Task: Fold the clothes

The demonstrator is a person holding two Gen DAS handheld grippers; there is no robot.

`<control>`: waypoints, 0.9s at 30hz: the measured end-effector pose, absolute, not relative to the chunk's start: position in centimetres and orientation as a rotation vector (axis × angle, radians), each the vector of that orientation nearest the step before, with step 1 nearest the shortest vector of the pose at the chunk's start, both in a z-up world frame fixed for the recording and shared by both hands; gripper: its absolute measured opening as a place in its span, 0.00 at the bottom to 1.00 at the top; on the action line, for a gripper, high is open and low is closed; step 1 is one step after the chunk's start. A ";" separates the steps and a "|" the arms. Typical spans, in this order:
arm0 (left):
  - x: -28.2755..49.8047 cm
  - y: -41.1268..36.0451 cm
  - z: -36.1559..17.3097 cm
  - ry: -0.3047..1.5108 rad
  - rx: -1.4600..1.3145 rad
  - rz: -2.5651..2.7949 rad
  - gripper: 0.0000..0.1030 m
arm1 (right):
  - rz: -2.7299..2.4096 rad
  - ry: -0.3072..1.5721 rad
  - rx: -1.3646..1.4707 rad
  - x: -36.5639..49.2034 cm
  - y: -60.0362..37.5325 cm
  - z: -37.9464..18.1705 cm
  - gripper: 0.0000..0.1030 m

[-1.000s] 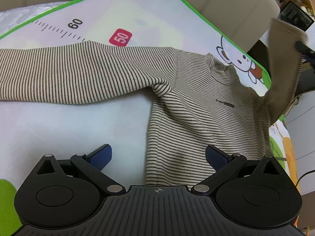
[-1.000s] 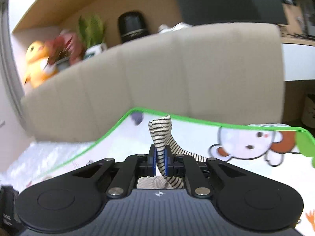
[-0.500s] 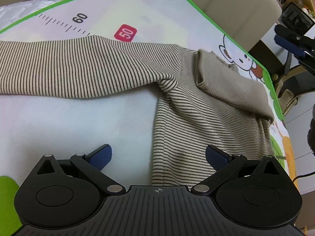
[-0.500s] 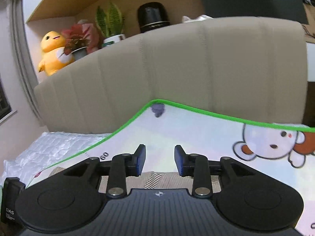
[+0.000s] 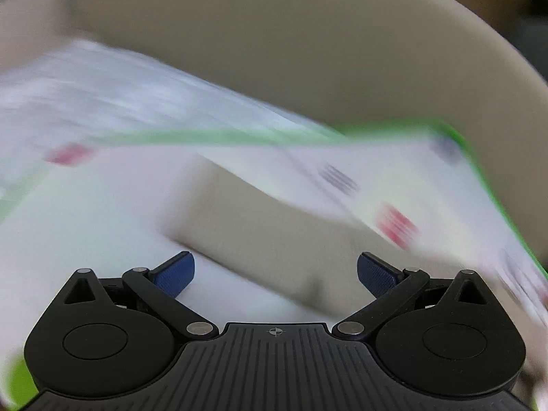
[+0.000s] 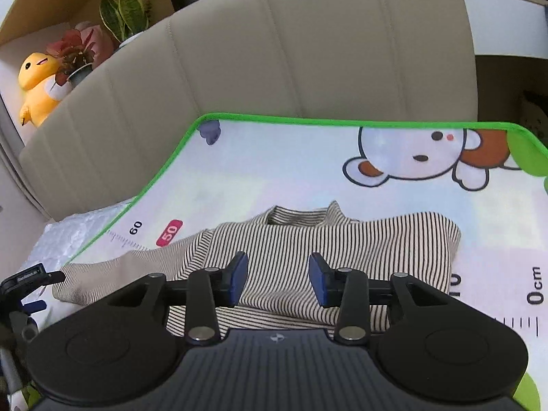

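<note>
A beige striped long-sleeved top (image 6: pixel 301 243) lies flat on a green-edged play mat (image 6: pixel 274 171). Its right sleeve is folded across the chest; its left sleeve (image 6: pixel 102 274) stretches out to the left. My right gripper (image 6: pixel 277 279) is open and empty, just above the top's body. My left gripper (image 5: pixel 275 270) is wide open and empty; its view is heavily blurred and shows the sleeve (image 5: pixel 274 233) as a beige band ahead of its fingers. The left gripper's tip (image 6: pixel 30 281) shows at the sleeve's end in the right wrist view.
A beige padded headboard (image 6: pixel 274 51) rises behind the mat. A shelf on the far left holds a yellow plush toy (image 6: pixel 37 82) and potted plants (image 6: pixel 102 27). A white quilted cover (image 6: pixel 68 236) lies left of the mat.
My right gripper let go of the right sleeve, which now lies folded across the chest, and has dropped closer to the top. My left gripper swung fast to the left, towards the outstretched sleeve.
</note>
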State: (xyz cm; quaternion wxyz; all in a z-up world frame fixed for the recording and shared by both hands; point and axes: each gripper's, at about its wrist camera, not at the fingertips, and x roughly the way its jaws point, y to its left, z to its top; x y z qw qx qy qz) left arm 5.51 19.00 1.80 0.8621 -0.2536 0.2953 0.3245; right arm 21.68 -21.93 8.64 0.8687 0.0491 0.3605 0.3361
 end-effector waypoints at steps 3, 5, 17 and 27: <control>5.4 21.6 0.5 0.652 -0.537 0.781 1.00 | 0.715 0.759 0.107 21.6 -21.9 8.7 0.39; 5.7 22.2 -0.5 0.689 -0.543 0.772 0.98 | 0.725 0.756 0.098 21.4 -21.8 8.8 0.41; 10.0 18.1 2.2 0.639 -0.292 0.527 0.06 | 0.554 0.697 0.224 22.7 -30.4 10.4 0.48; 16.5 2.6 12.6 0.522 -0.221 0.003 0.05 | 0.525 0.637 0.326 23.6 -35.0 10.4 0.48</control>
